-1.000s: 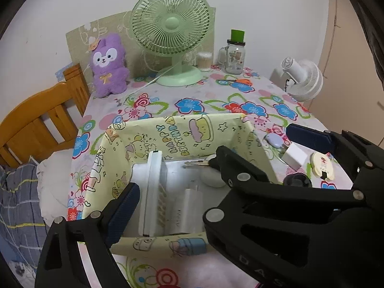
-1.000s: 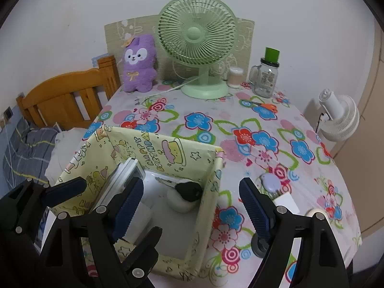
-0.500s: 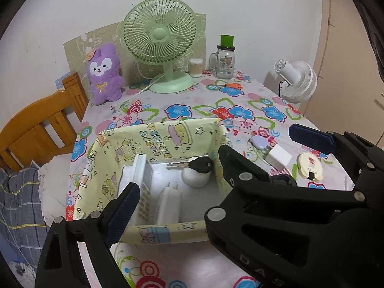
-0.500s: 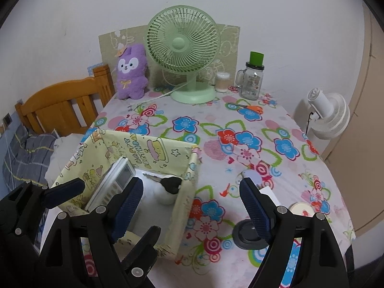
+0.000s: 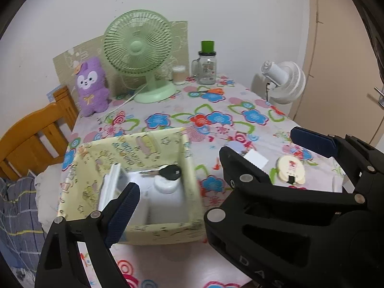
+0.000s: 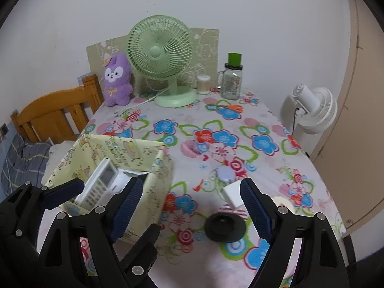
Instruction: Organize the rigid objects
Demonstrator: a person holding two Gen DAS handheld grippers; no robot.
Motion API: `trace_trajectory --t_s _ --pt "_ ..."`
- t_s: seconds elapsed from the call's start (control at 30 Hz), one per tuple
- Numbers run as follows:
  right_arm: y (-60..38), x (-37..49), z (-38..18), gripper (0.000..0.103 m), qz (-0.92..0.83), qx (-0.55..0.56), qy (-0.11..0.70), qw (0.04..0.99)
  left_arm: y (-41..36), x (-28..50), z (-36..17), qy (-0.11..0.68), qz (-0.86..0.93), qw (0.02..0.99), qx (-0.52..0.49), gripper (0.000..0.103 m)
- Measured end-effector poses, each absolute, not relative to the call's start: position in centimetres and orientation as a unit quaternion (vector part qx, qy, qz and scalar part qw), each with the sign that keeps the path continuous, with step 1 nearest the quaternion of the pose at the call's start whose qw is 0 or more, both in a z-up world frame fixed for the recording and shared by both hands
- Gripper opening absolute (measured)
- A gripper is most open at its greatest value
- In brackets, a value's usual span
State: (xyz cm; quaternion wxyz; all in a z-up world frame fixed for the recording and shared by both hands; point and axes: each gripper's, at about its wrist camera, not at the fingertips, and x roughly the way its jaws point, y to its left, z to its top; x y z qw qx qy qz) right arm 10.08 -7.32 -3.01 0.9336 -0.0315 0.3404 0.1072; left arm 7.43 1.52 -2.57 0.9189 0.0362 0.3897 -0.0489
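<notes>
A yellow cartoon-print box [image 5: 156,234] stands at the near left of the flowered table. It holds a white remote [image 6: 100,184], a black-headed key [image 5: 170,171] and a white round piece [image 5: 165,187]. On the cloth to its right lie a black disc [image 6: 224,225], a white plug block [image 6: 231,193], a lilac oval [image 6: 224,174] and a cream round tag [image 5: 290,170]. My left gripper [image 5: 192,216] hovers open and empty over the box's near wall. My right gripper [image 6: 190,192] is open and empty, with the disc just below its gap. It crosses over the left gripper's right finger.
At the back stand a green fan [image 6: 159,50], a purple plush [image 6: 117,81], a glass jar with a green lid [image 6: 231,81] and a small tub [image 6: 203,84]. Orange scissors [image 6: 228,107] lie nearby. A white fan [image 6: 314,108] stands past the right edge, a wooden chair [image 6: 55,117] at left.
Both grippers have drawn back from the box and shifted right; the box now sits lower left in the right wrist view, and the black disc has come fully into view. Both stay open.
</notes>
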Motion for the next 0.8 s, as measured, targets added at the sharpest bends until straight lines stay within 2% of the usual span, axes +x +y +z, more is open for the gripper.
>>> trace_trajectory --t_s 0.8 --pt "-16.3 9.6 -4.1 0.086 0.063 -0.027 0.343 0.937 -6.9 7.4 -3.9 0.390 -0.084 0.916 0.037 0.094"
